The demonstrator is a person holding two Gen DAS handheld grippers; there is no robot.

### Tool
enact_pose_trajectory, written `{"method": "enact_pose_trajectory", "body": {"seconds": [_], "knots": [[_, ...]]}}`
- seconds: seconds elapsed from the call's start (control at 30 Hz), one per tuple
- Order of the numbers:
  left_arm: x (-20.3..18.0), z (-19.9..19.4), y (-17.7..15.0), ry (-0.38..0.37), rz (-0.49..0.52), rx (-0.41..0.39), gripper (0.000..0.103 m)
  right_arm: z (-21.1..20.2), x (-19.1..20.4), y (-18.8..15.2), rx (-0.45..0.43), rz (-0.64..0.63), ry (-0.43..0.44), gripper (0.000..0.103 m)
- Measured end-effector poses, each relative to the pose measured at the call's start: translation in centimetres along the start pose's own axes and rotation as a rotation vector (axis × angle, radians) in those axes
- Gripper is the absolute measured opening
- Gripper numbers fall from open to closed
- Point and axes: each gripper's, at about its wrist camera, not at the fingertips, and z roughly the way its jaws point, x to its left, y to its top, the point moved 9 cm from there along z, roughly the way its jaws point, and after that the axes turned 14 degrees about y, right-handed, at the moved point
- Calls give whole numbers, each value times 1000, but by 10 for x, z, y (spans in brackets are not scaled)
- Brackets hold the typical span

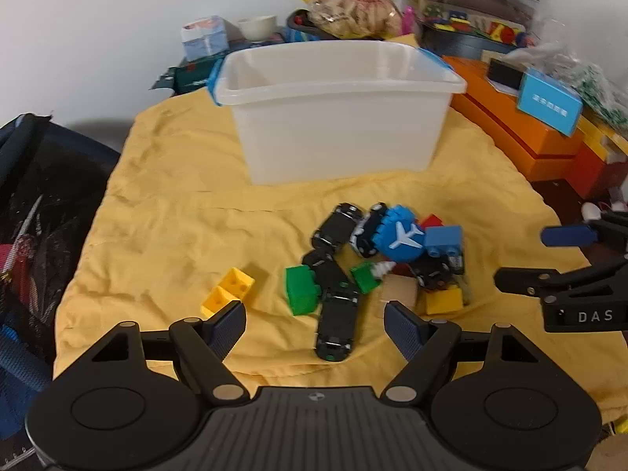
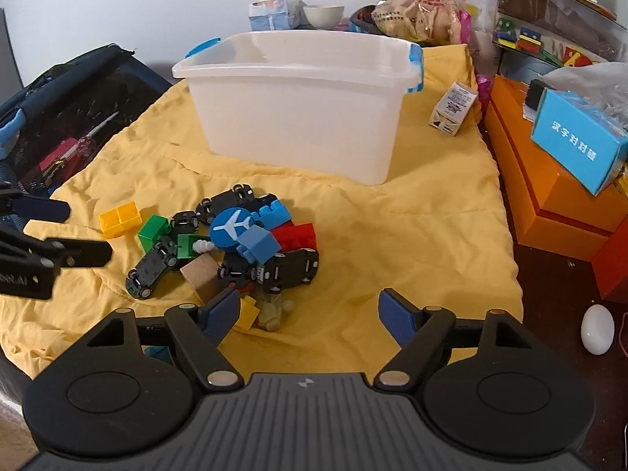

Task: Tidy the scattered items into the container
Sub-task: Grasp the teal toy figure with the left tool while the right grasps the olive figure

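Note:
A white plastic bin point(image 1: 337, 117) point(image 2: 298, 106) with blue handles stands empty on a yellow cloth point(image 1: 176, 216) point(image 2: 412, 235). In front of it lies a heap of toys: several black toy cars point(image 1: 337, 316) point(image 2: 151, 269), a blue disc with a white plane point(image 1: 400, 235) point(image 2: 231, 227), green bricks point(image 1: 300, 290) point(image 2: 153, 231), a yellow brick point(image 1: 227, 292) point(image 2: 119, 219), a blue brick point(image 1: 443, 239) point(image 2: 259, 245), a wooden cube point(image 1: 400, 294) point(image 2: 202, 274). My left gripper point(image 1: 314, 327) hangs open just before the heap, nothing between its fingers. My right gripper point(image 2: 310, 316) is open too, to the right of the heap.
Orange boxes point(image 1: 522, 133) point(image 2: 549, 196) and a blue card box point(image 2: 581, 141) line the right side. A dark mesh bag point(image 1: 39, 216) point(image 2: 70, 117) lies left. Snack bags, a bowl point(image 2: 324, 15) and a small carton point(image 2: 455, 108) sit behind and beside the bin. A white egg-shaped object point(image 2: 596, 327) lies at the right.

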Motion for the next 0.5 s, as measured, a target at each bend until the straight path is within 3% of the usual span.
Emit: {"method": "enact_pose_trajectory", "body": {"seconds": [0.33,0.43,0.5], "knots": [[0,14,-3,-7,0,51,79,-6,4,-4,23,-15,9,76],[0,17,-6,-28,-4,68,69,-8,9,-10,50,-44,-3,66],[-3,20,-11,-49,15,86,54,-7,13,-14,76,-45,23,58]]}}
